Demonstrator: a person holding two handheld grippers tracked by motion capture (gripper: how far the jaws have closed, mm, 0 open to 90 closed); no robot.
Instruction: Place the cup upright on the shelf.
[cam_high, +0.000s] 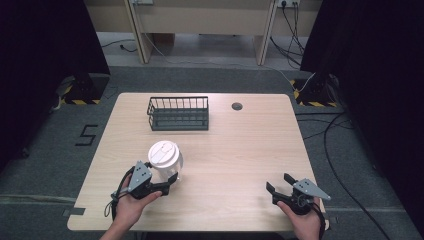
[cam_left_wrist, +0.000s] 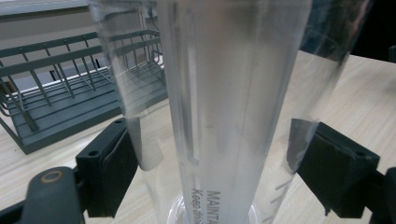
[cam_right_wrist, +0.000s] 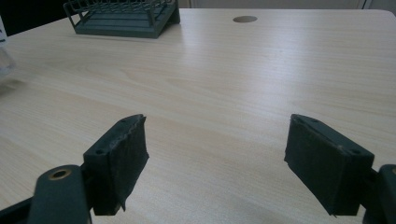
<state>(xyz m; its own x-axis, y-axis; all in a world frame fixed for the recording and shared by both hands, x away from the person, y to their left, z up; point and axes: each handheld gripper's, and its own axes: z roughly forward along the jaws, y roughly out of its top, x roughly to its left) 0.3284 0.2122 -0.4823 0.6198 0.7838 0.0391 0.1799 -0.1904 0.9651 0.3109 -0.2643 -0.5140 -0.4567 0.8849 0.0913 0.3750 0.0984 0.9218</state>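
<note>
A clear plastic cup (cam_high: 165, 156) with a white lid stands upright on the wooden table (cam_high: 240, 150), at the front left. My left gripper (cam_high: 161, 173) is open, and its jaws stand on either side of the cup's lower wall. In the left gripper view the cup (cam_left_wrist: 224, 93) rises between the two black pads (cam_left_wrist: 116, 163) of the left gripper (cam_left_wrist: 215, 154), close to or just touching them. My right gripper (cam_high: 279, 182) is held low at the front right, open. In the right gripper view nothing lies between the jaws of the right gripper (cam_right_wrist: 215, 140).
A dark wire basket (cam_high: 178, 99) stands at the back of the table, left of centre, and also appears behind the cup as the basket (cam_left_wrist: 56, 93) and far off as the basket (cam_right_wrist: 121, 18). A round cable hole (cam_high: 237, 106) lies to its right.
</note>
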